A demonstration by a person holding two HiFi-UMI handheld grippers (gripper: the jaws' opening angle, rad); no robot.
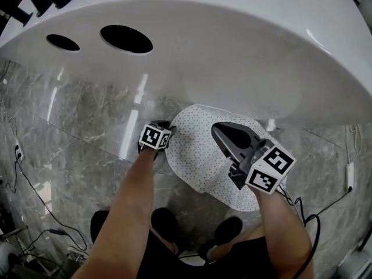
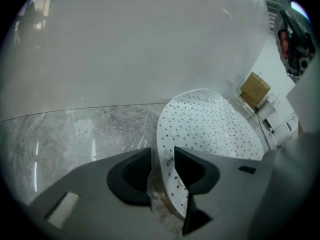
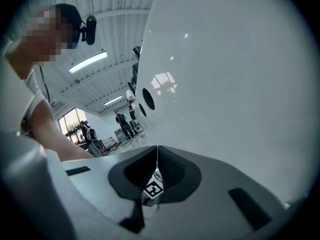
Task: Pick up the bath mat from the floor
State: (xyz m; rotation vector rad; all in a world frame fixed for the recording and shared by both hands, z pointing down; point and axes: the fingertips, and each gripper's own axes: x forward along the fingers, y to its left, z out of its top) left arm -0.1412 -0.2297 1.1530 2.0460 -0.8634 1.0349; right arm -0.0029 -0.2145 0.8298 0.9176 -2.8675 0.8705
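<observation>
The white bath mat (image 1: 195,156), dotted with small dark holes, lies on the grey marble floor against the foot of the bathtub. My left gripper (image 1: 167,125) is at the mat's left edge and shut on it. In the left gripper view the mat's (image 2: 210,129) edge curls up between the two dark pads of that gripper (image 2: 162,159). My right gripper (image 1: 216,129) hovers above the middle of the mat, pointing at the tub wall. Its jaws meet at the tips with nothing between them in the right gripper view (image 3: 157,149).
The white bathtub (image 1: 203,51) fills the far half of the view, with two dark holes (image 1: 125,38) in its rim. Cables (image 1: 35,196) trail over the floor at left and right. The person's shoes (image 1: 165,222) stand just behind the mat. A cardboard box (image 2: 255,89) sits beyond it.
</observation>
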